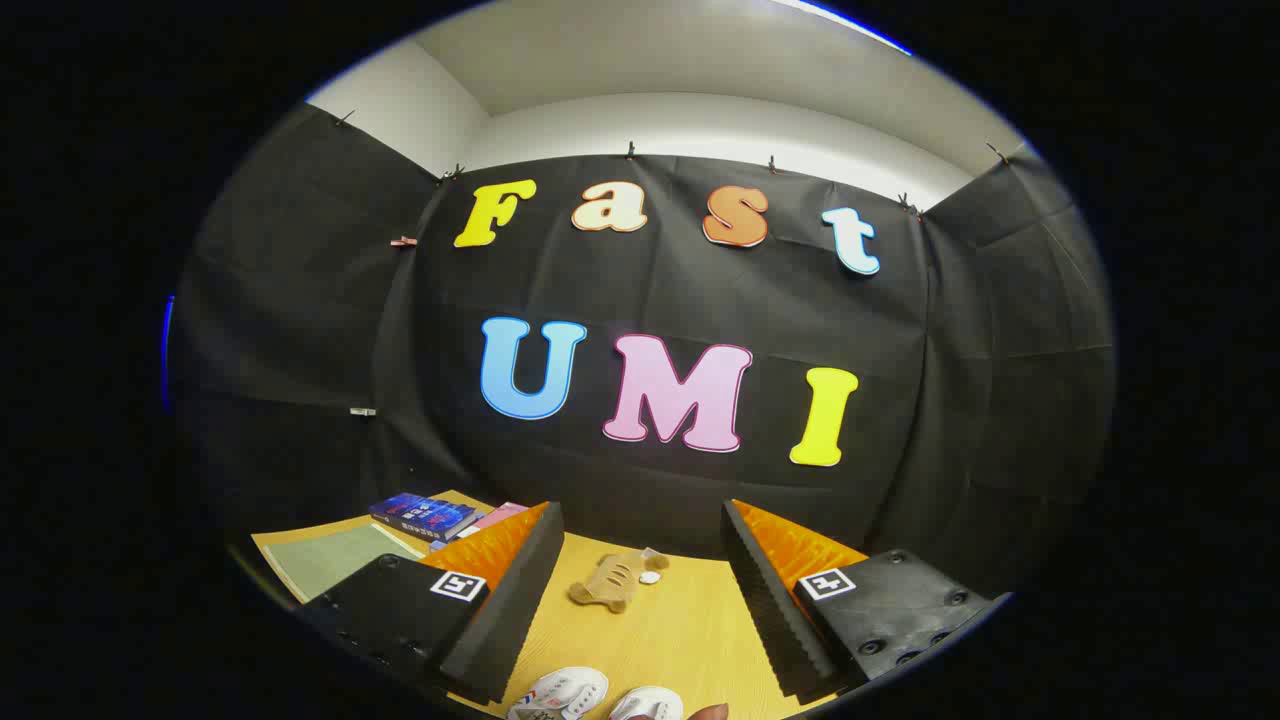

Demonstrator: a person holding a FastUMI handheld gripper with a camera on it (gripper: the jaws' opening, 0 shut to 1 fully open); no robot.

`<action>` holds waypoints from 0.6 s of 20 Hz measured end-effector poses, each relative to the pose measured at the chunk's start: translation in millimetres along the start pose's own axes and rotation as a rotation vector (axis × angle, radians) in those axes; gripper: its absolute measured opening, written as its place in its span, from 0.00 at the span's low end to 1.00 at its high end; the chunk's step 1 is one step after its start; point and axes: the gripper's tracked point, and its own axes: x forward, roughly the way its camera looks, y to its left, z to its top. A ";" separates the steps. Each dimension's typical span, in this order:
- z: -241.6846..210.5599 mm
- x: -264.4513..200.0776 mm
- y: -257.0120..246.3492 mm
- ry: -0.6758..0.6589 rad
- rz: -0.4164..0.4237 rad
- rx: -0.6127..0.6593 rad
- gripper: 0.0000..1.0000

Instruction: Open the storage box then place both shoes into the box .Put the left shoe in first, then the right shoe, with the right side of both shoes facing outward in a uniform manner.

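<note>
Gripper view: gripper [640, 590] fingers spread wide apart, holding nothing. Two white shoes [590, 695] at bottom centre, on wooden table [680, 630] between fingers, close under camera. Tan object [608, 580] farther ahead. Books [425, 515] lower left.

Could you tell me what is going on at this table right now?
A person's handheld gripper hovers open above the yellow wooden table, holding nothing. Two white canvas shoes lie low between its fingers, untouched, and a fingertip shows beside them. Beyond the fingers lie a tan cardboard piece and some stacked books.
</note>
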 end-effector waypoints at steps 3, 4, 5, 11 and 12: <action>-2.4 -1.6 -3.9 0.005 -0.014 0.002 0.97; -3.4 -2.6 -5.3 0.006 -0.018 -0.004 0.97; -5.0 -2.8 -5.9 0.010 -0.022 -0.010 0.97; -5.4 -1.4 -3.2 0.015 -0.017 -0.016 0.97; -5.4 -1.1 -2.1 0.014 -0.015 -0.016 0.97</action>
